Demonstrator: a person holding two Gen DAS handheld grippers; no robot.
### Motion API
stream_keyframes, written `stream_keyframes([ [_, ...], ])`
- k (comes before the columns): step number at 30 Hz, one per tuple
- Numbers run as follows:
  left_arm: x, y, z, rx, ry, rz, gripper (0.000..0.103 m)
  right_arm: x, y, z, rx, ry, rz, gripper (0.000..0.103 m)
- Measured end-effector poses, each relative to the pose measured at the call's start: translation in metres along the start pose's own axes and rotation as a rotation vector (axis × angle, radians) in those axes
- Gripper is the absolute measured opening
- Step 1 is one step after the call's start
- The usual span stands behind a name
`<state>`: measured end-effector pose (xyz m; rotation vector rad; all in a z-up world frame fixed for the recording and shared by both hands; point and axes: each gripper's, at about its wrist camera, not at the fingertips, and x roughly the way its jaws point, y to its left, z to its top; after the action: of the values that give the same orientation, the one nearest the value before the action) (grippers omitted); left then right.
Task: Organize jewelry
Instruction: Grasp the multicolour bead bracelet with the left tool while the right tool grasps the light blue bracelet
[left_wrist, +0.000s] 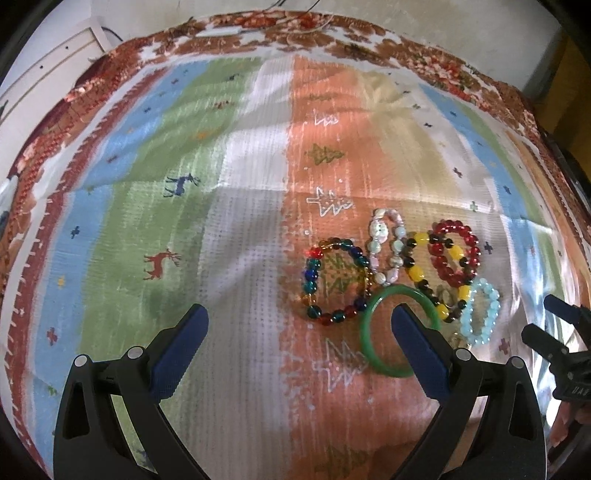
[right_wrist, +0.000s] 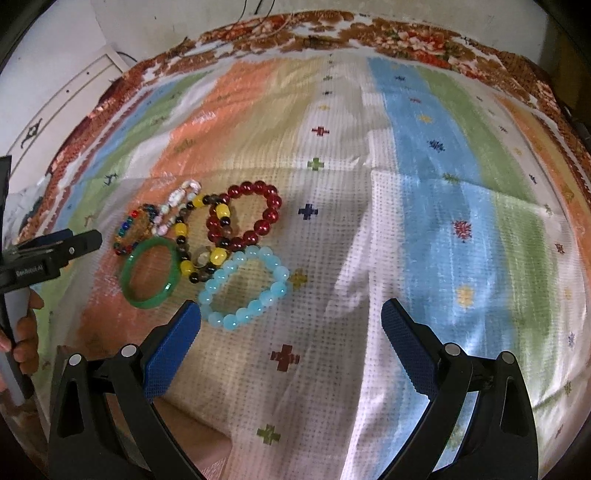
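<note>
Six bracelets cluster on the striped woven cloth (right_wrist: 369, 229) around a smooth green bangle (right_wrist: 149, 273): multicoloured glass beads (left_wrist: 334, 280) beside it, pale-blue beads (right_wrist: 245, 288) just right. Both the left gripper (left_wrist: 299, 332) and right gripper (right_wrist: 291, 325) gape wide, empty. Lettering on the left gripper, perhaps "GenRobot AI", is blurred.

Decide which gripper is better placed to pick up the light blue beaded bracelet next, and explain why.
Right. The right gripper is open just before the light blue beaded bracelet; the left gripper faces the solid green bangle instead.
</note>
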<state>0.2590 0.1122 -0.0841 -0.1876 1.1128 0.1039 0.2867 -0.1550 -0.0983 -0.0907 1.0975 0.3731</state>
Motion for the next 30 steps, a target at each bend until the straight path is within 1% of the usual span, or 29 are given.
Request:
stream_keyframes([
  [3, 0.008, 0.002, 0.003, -0.004, 0.021, 0.003, 0.096, 0.007, -0.001, 0.003, 0.001, 0.016, -0.005, 0.099],
  [5, 0.010, 0.001, 0.005, -0.002, 0.020, -0.001, 0.096, 0.009, -0.004, 0.005, 0.010, 0.010, -0.012, 0.099],
  [10, 0.018, 0.003, 0.010, -0.004, 0.032, -0.005, 0.095, 0.020, -0.008, 0.011, 0.017, 0.035, -0.024, 0.098],
  [12, 0.023, 0.002, 0.011, 0.007, 0.052, 0.007, 0.089, 0.025, -0.006, 0.011, 0.008, 0.052, -0.027, 0.085],
  [13, 0.026, 0.002, 0.011, 0.013, 0.063, 0.019, 0.088, 0.028, -0.006, 0.012, 0.004, 0.061, -0.028, 0.084],
  [15, 0.032, 0.002, 0.010, 0.019, 0.081, 0.023, 0.081, 0.033, -0.004, 0.012, -0.004, 0.076, -0.024, 0.083],
  [17, 0.036, 0.003, 0.009, 0.024, 0.098, 0.026, 0.076, 0.036, -0.003, 0.012, -0.013, 0.078, -0.028, 0.083],
  [19, 0.037, 0.003, 0.009, 0.037, 0.093, 0.032, 0.076, 0.039, -0.003, 0.013, -0.011, 0.083, -0.023, 0.080],
  [20, 0.037, 0.003, 0.009, 0.041, 0.092, 0.033, 0.074, 0.041, -0.004, 0.014, -0.008, 0.089, -0.024, 0.075],
  [21, 0.038, 0.002, 0.009, 0.044, 0.091, 0.036, 0.067, 0.042, -0.004, 0.014, -0.010, 0.090, -0.030, 0.072],
  [22, 0.039, 0.002, 0.009, 0.050, 0.090, 0.050, 0.063, 0.044, -0.004, 0.014, -0.015, 0.092, -0.037, 0.072],
  [23, 0.041, 0.002, 0.010, 0.056, 0.090, 0.060, 0.061, 0.045, -0.004, 0.013, -0.019, 0.093, -0.040, 0.070],
  [25, 0.041, 0.001, 0.009, 0.070, 0.088, 0.068, 0.060, 0.046, -0.003, 0.013, -0.029, 0.093, -0.058, 0.065],
  [27, 0.041, 0.000, 0.009, 0.080, 0.087, 0.067, 0.056, 0.046, -0.004, 0.013, -0.037, 0.091, -0.080, 0.053],
  [30, 0.041, 0.000, 0.009, 0.081, 0.085, 0.067, 0.048, 0.045, -0.008, 0.014, -0.027, 0.089, -0.084, 0.043],
])
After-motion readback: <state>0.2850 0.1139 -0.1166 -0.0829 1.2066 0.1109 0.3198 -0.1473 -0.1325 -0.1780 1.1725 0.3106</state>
